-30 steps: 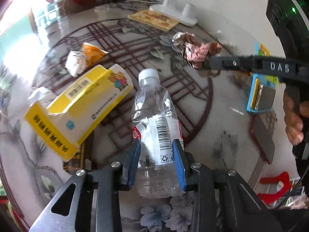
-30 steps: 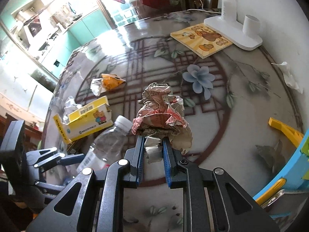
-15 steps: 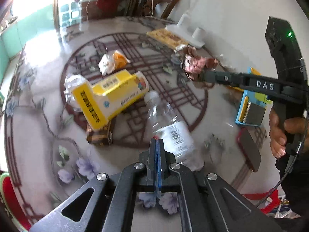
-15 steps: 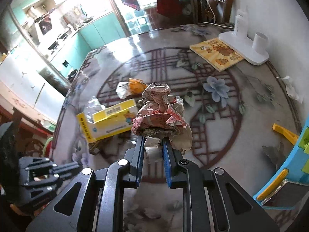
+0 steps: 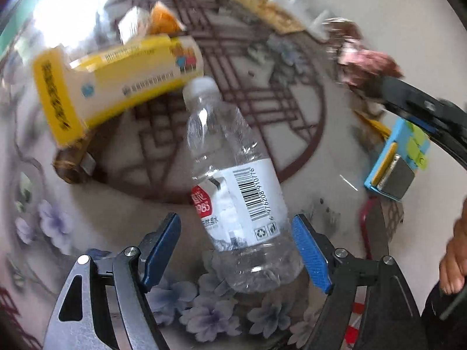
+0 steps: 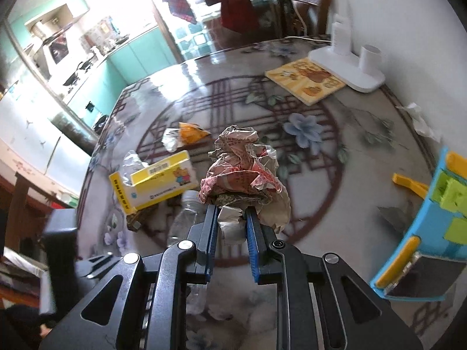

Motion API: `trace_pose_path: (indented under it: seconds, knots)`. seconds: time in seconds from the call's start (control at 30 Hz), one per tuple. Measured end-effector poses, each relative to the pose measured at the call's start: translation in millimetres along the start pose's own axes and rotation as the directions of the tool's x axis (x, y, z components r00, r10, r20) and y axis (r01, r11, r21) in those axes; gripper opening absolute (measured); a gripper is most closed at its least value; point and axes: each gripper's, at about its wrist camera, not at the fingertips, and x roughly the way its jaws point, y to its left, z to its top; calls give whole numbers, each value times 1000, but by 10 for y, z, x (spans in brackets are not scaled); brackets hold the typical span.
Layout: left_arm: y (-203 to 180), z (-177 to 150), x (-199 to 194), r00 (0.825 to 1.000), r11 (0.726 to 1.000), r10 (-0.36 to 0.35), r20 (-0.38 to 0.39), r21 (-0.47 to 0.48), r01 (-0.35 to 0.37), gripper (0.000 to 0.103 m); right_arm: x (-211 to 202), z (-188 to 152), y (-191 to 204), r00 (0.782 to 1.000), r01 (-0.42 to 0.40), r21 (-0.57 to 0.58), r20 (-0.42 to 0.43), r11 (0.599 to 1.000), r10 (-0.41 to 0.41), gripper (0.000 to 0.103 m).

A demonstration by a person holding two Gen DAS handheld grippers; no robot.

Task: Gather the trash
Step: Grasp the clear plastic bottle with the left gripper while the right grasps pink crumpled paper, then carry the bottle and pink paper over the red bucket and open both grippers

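In the left wrist view, motion blur smears the yellow carton [image 5: 116, 75], its print unreadable. At three o'clock the frame edge cuts off a hand [image 5: 454, 259]. In the right wrist view, crumpled paper [image 6: 242, 172] hides most of the bottle [image 6: 186, 213].

Home dining room: round floral-patterned table [image 6: 335, 151]; wooden chair [image 6: 303, 8] at 12 o'clock; teal kitchen cabinets [image 6: 128, 58] and stove [image 6: 58, 49] through opening at 10 o'clock.

left claw [image 5: 235, 248] jaws just opened, wide apart; right claw [image 6: 232, 233] clamped, angled down.
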Motion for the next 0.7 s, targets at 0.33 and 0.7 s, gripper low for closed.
trace_pose_path:
  seconds: [0.33, 0.7]
  knots:
    - [-2, -56, 141, 1000, 1000, -28, 3, -10, 28, 63, -7, -148, -122, 1000, -3, 26, -30, 1000, 4, 18]
    - [64, -199, -827, 968, 995, 61, 245, 60, -78, 62, -43, -96, 267, 997, -74, -44, -14, 996, 73, 18]
